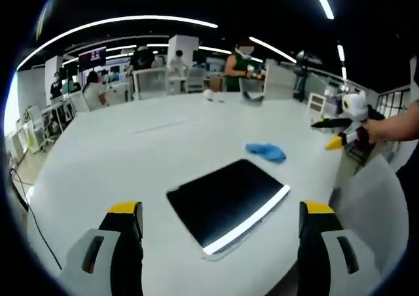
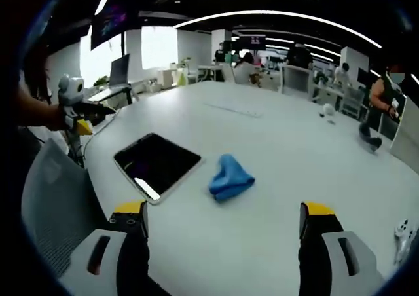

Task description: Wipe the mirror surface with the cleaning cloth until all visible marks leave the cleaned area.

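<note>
A dark rectangular mirror point(image 1: 226, 201) lies flat on the white table point(image 1: 131, 158), reflecting a ceiling light strip along its near edge. A crumpled blue cloth point(image 1: 266, 152) rests just beyond its far right corner. My left gripper point(image 1: 221, 243) hovers open above the near table edge, its jaws wide apart with nothing between them. In the right gripper view the mirror point(image 2: 157, 163) lies left of centre and the blue cloth point(image 2: 230, 177) sits beside it, apart from it. My right gripper point(image 2: 222, 240) is open short of the cloth. The other gripper point(image 1: 346, 122) shows at right, held by a hand.
A grey chair back point(image 2: 55, 204) stands at the table's edge near the mirror. Small objects point(image 2: 329, 109) lie at the far side of the table. People sit and stand at desks point(image 1: 157, 80) in the background. A cable point(image 1: 26, 204) hangs off the table's left side.
</note>
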### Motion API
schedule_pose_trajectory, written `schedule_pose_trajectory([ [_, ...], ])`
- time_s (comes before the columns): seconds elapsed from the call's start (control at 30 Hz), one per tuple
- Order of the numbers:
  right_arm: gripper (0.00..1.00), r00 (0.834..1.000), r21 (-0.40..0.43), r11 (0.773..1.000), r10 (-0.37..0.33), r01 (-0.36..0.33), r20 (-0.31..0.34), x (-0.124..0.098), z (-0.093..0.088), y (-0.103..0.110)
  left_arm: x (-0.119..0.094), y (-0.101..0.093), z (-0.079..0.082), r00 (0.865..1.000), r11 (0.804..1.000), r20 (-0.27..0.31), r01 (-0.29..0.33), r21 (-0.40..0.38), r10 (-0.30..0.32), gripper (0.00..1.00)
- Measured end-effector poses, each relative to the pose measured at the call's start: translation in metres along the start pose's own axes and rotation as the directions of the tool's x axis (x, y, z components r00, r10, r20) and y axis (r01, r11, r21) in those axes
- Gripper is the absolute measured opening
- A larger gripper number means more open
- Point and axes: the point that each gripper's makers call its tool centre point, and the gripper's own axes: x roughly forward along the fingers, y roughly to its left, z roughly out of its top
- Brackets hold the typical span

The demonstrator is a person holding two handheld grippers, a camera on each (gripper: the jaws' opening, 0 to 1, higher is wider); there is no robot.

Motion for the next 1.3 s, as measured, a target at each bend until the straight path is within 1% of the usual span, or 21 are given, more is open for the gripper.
schedule_pose_trajectory([
  [0.07,0.94,1.000,-0.012,1.000,0.006,-0.006,0.000,0.002,0.007,-0.003,0.003,-0.004,-0.007,1.000,1.000,-0.012,-0.001,0.010,0.001,1.00],
  [0.13,0.94,1.000,-0.028,0.999,0.015,-0.015,0.004,0.006,0.012,-0.005,0.006,-0.009,-0.009,1.000,1.000,-0.004,0.006,-0.004,-0.006,1.00],
  [0.3,0.93,0.999,-0.054,0.998,0.032,-0.032,-0.002,0.019,0.022,-0.007,0.014,-0.024,-0.017,0.999,0.999,-0.017,0.029,-0.018,-0.030,1.00],
  [0.4,0.91,0.999,-0.067,0.997,0.042,-0.042,0.004,0.026,0.031,-0.008,0.017,-0.028,-0.021,0.999,0.999,-0.025,0.028,-0.022,-0.028,1.00],
  [0.43,0.91,0.999,-0.069,0.997,0.044,-0.043,0.004,0.027,0.032,-0.008,0.019,-0.029,-0.026,0.999,1.000,-0.041,0.018,-0.023,-0.019,1.00],
  [0.47,0.90,0.999,-0.074,0.996,0.046,-0.046,0.001,0.030,0.033,-0.009,0.019,-0.028,-0.029,0.999,1.000,-0.054,0.003,-0.007,-0.004,1.00],
  [0.53,0.88,0.999,-0.077,0.996,0.052,-0.053,-0.008,0.035,0.033,-0.009,0.020,-0.030,-0.031,0.999,1.000,-0.052,0.005,-0.005,-0.005,1.00],
  [0.67,0.85,0.998,-0.078,0.995,0.066,-0.067,-0.017,0.044,0.034,-0.008,0.017,-0.030,-0.033,0.998,1.000,-0.065,0.004,0.005,-0.004,1.00],
  [0.83,0.79,0.997,-0.069,0.995,0.074,-0.076,-0.027,0.055,0.034,-0.007,0.013,-0.036,-0.041,0.997,1.000,-0.072,0.027,-0.007,-0.027,1.00],
  [0.9,0.75,0.997,-0.086,0.994,0.068,-0.072,-0.041,0.060,0.031,-0.010,0.015,-0.034,-0.042,0.997,0.999,-0.069,0.017,-0.027,-0.019,1.00],
  [1.03,0.70,0.996,-0.097,0.993,0.069,-0.074,-0.052,0.071,0.029,-0.011,0.016,-0.030,-0.047,0.996,1.000,-0.084,0.003,-0.022,-0.005,1.00],
  [1.17,0.65,0.995,-0.075,0.994,0.076,-0.081,-0.059,0.083,0.027,-0.012,0.014,-0.030,-0.047,0.997,1.000,-0.081,-0.005,-0.017,0.004,1.00],
  [1.27,0.51,0.994,-0.114,0.990,0.068,-0.077,-0.080,0.093,0.021,-0.015,0.014,-0.031,-0.049,0.996,1.000,-0.085,0.000,-0.016,-0.002,1.00],
  [1.3,0.49,0.994,-0.112,0.991,0.069,-0.079,-0.087,0.096,0.019,-0.014,0.014,-0.031,-0.050,0.996,1.000,-0.090,-0.001,-0.010,0.000,1.00],
])
